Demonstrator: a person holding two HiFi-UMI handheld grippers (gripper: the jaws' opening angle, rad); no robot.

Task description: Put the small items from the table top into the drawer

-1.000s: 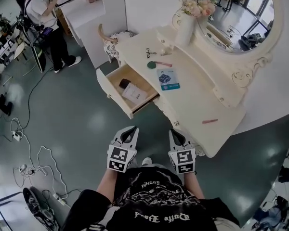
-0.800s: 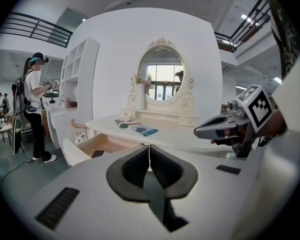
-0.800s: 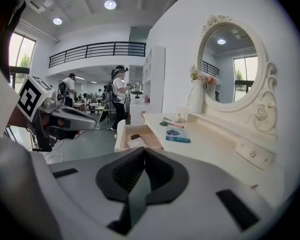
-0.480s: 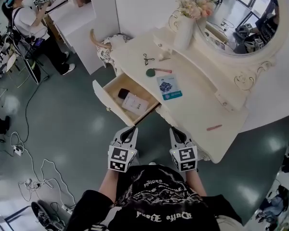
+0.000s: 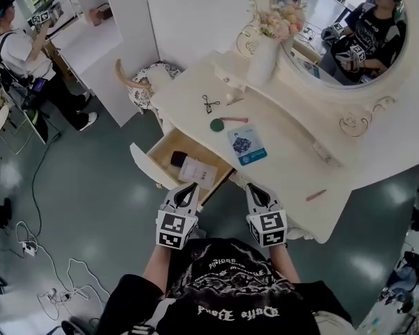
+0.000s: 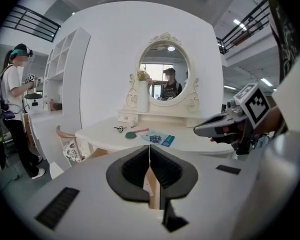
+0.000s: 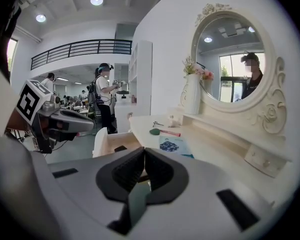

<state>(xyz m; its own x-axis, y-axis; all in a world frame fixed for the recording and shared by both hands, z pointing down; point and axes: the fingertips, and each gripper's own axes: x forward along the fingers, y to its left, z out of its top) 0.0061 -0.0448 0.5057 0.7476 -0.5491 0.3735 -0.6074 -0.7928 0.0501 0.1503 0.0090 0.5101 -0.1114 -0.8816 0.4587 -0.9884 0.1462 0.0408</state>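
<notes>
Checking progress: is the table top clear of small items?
No, scissors, a green-headed brush, a blue packet and a pink pen lie on the table top.

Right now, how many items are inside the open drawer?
2. A small black object lies in the open drawer, and a white printed packet lies right beside it. More may be hidden in the part of the drawer under the tabletop.

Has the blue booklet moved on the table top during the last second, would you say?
No: the blue booklet still lies beside the open drawer, as before; only the camera shifted.
</notes>
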